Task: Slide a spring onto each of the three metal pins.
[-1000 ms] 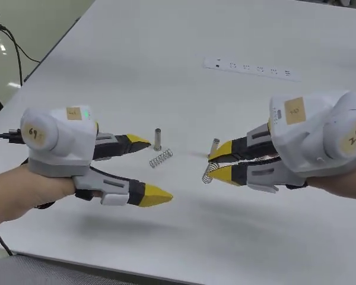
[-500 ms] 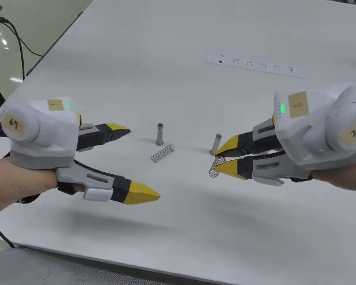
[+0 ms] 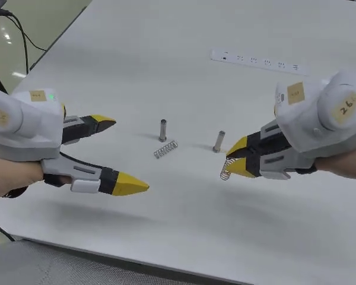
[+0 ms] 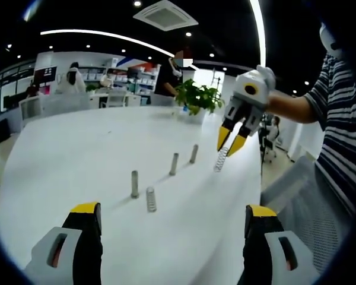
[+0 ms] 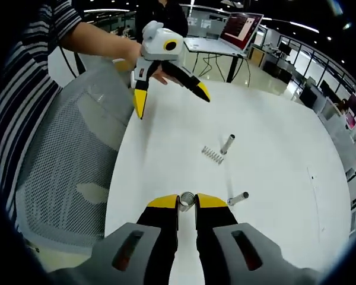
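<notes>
Head view: left claw [image 3: 121,155] low at the left, pointing right across the white desk [image 3: 166,53], jaws spread wide, nothing between them. Left hand [image 3: 12,177] wraps the handle from underneath. Right claw [image 3: 237,159] comes in from the right, tips angled down and left, yellow tips pinched close on a held spring [image 3: 225,171] that hangs just over the desk. Right hand [image 3: 344,169] grips behind the white body. Left pin [image 3: 163,130] stands upright between the claws, a loose spring [image 3: 165,149] lying just beside its base. Middle pin [image 3: 219,141] stands close above the right claw's tips. Power strip [image 3: 258,62] far back.

Left gripper view: own jaws far apart at the bottom, empty. Three pins in a row running away, third pin [image 4: 193,154] farthest; loose spring by the nearest one. Right claw hovers past the row, its spring dangling beside the third pin. Striped sleeve [image 4: 338,119] at the right.

Right gripper view: own tips almost together, spring coil seen end-on between them. Left claw across the desk, wide open. Mesh chair [image 5: 71,178] at the left.
</notes>
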Demonstrator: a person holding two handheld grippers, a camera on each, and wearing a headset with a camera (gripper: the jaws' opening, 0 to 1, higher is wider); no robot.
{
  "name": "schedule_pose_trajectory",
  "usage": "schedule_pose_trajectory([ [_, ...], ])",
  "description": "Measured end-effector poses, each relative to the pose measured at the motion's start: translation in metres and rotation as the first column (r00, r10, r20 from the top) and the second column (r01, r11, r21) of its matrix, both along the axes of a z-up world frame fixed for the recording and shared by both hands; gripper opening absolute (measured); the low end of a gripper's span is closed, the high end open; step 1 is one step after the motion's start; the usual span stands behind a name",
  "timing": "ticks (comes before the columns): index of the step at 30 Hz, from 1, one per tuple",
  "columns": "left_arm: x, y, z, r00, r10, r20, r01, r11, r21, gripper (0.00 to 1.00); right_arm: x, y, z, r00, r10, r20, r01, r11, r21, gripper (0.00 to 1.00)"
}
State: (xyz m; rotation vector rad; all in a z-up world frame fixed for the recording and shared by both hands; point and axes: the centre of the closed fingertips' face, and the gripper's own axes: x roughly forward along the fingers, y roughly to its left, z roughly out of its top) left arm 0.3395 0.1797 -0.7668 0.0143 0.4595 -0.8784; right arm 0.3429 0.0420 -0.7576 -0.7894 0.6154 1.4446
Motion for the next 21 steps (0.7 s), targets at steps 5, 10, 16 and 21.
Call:
schedule_pose_trajectory([
  [5,-0.001,0.005,-0.001,1.000,0.009,-0.004,-0.009,1.000,0.001,0.98,0.015,-0.001,0.003,0.999,-0.042,0.003,0.042,0.999,-0.003,0.07],
  [10,-0.002,0.010,-0.002,1.000,0.018,-0.007,-0.018,1.000,0.003,0.98,0.041,-0.003,0.008,0.994,-0.103,0.039,0.103,0.995,0.001,0.07],
  [16,-0.001,0.016,-0.002,0.999,0.038,-0.005,-0.038,0.999,0.001,0.98,0.064,-0.002,0.014,0.984,-0.163,0.074,0.162,0.987,0.022,0.07],
  [21,-0.001,0.020,-0.002,0.999,0.050,-0.002,-0.050,0.999,0.001,0.98,0.078,0.003,0.020,0.974,-0.212,0.080,0.207,0.976,0.059,0.07],
])
